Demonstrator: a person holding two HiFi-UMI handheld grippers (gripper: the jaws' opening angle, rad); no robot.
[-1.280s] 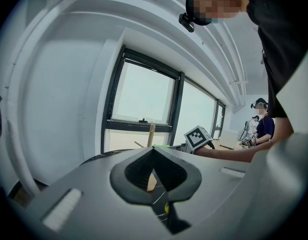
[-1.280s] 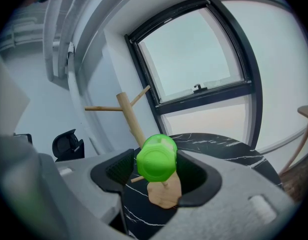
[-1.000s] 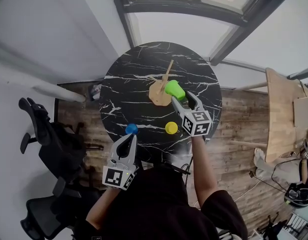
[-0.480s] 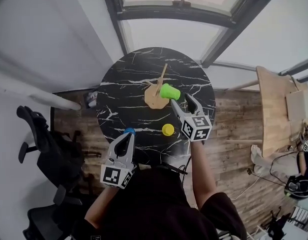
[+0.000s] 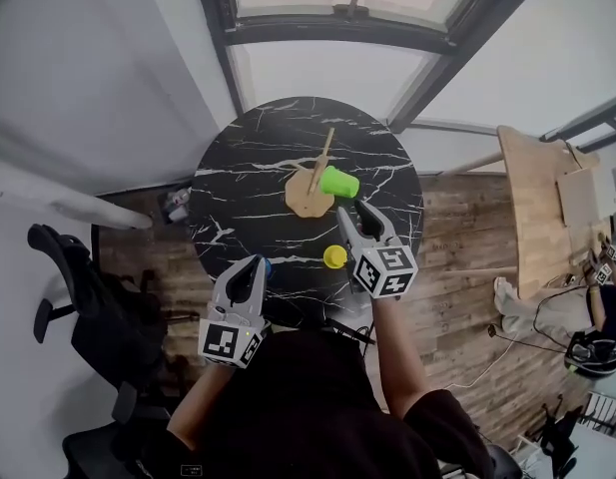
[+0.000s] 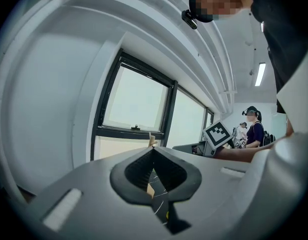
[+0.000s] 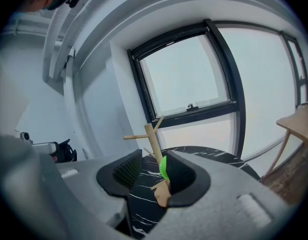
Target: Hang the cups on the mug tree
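Green cup point(image 5: 339, 181) hangs on mug tree point(image 5: 312, 183).

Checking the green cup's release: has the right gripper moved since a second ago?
Yes. The right gripper has drawn back from the mug tree toward the person, leaving the green cup there; its jaws have just been closing, nothing between them.
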